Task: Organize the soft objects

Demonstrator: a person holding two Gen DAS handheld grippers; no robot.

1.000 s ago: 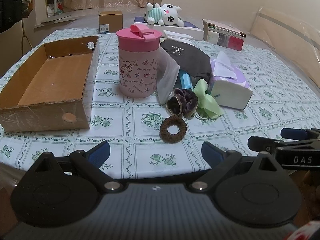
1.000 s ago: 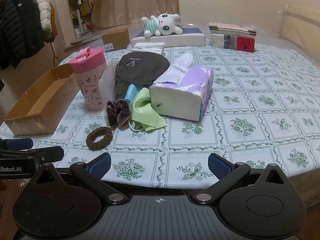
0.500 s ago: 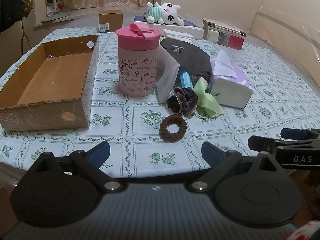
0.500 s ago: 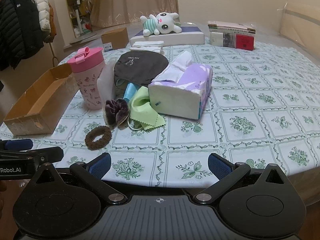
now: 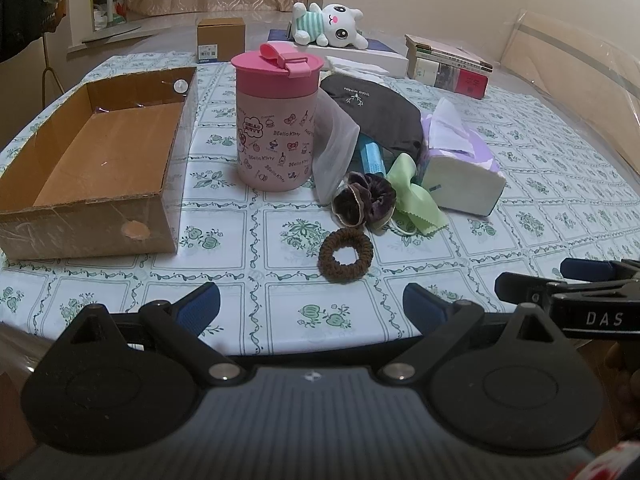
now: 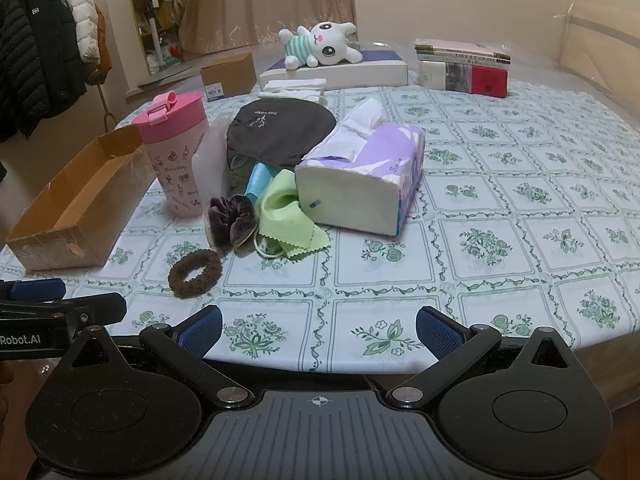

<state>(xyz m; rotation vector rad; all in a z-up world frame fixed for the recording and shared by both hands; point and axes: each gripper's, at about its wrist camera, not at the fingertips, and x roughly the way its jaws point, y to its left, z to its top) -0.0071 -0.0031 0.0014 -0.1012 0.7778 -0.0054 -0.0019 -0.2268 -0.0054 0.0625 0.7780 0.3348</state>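
Observation:
A brown hair tie (image 5: pixel 346 254) (image 6: pixel 195 273) lies flat on the tablecloth nearest me. Behind it sit a dark purple scrunchie (image 5: pixel 365 203) (image 6: pixel 233 219), a green cloth (image 5: pixel 416 200) (image 6: pixel 290 220), a blue mask (image 5: pixel 371 157), a dark cap (image 5: pixel 376 114) (image 6: pixel 280 130) and a purple tissue pack (image 5: pixel 460 168) (image 6: pixel 362 178). An open cardboard box (image 5: pixel 86 160) (image 6: pixel 76 200) stands at the left. My left gripper (image 5: pixel 311 307) hovers open at the table's front edge, just short of the hair tie. My right gripper (image 6: pixel 319 326) is open too, to the right of it, holding nothing.
A pink lidded cup (image 5: pixel 276 116) stands between the box and the soft pile. At the back are a plush rabbit (image 5: pixel 328 24) on a flat white box, a stack of books (image 5: pixel 448 66) and a small carton (image 5: pixel 221 40). Coats hang at the far left (image 6: pixel 44 52).
Both grippers have eased slightly toward the table; the objects appear a little nearer. Nothing on the table has moved and both grippers stay open.

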